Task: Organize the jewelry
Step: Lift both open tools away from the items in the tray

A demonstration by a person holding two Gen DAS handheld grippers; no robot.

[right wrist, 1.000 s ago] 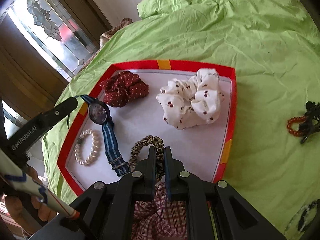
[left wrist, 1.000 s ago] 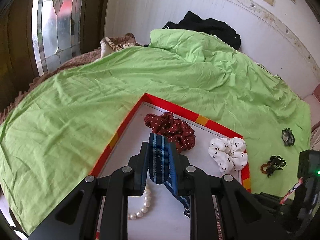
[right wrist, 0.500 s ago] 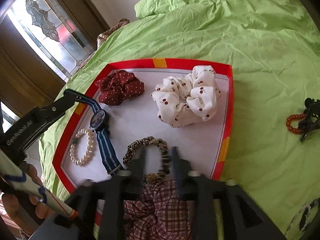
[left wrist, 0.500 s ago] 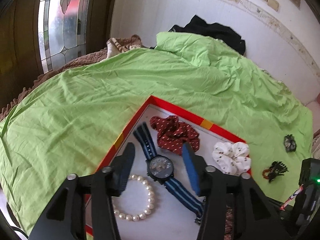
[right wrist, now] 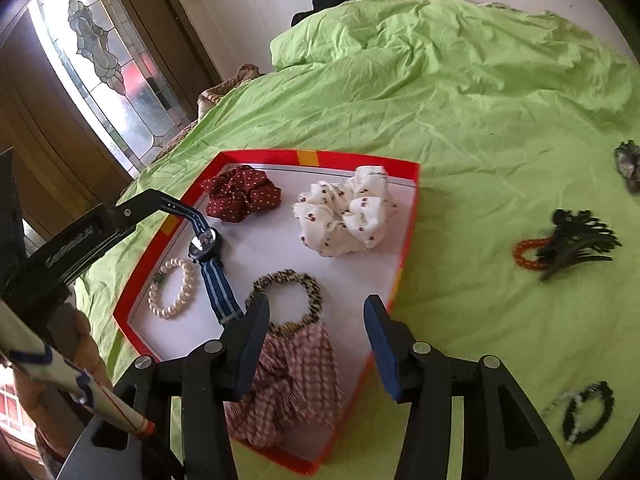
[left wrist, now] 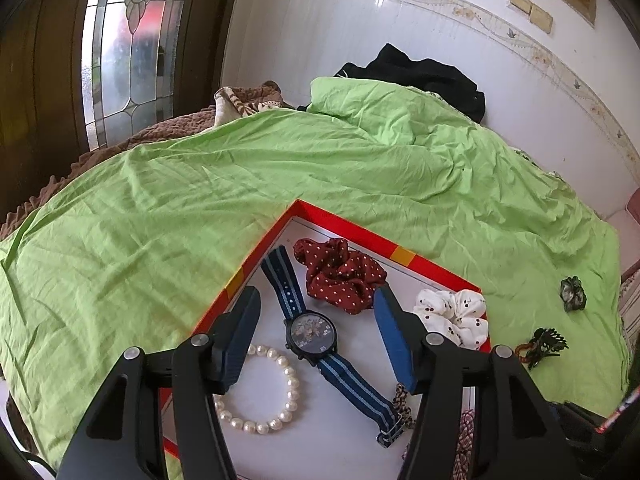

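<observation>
A red-rimmed white tray (left wrist: 360,236) lies on the green bedsheet. In it are a blue-strapped watch (left wrist: 312,334), a pearl bracelet (left wrist: 276,392), a maroon dotted scrunchie (left wrist: 344,272) and a white scrunchie (left wrist: 456,316). My left gripper (left wrist: 316,296) hovers over the watch; its jaws are opening and touch nothing. In the right wrist view the tray (right wrist: 280,156) also holds a leopard hair band (right wrist: 288,280) and a pink plaid scrunchie (right wrist: 296,380). My right gripper (right wrist: 316,302) stands open above them, holding nothing.
On the sheet to the right of the tray lie a black claw clip (right wrist: 576,240) on an orange bead band (right wrist: 524,254), a black bead bracelet (right wrist: 588,412) and a dark scrunchie (right wrist: 628,164). Black clothing (left wrist: 420,72) lies by the wall. A stained-glass door (left wrist: 124,48) is at the left.
The left gripper opened and let go of the watch strap; the watch now lies flat in the tray. The right gripper opened off the leopard band and drew back and up.
</observation>
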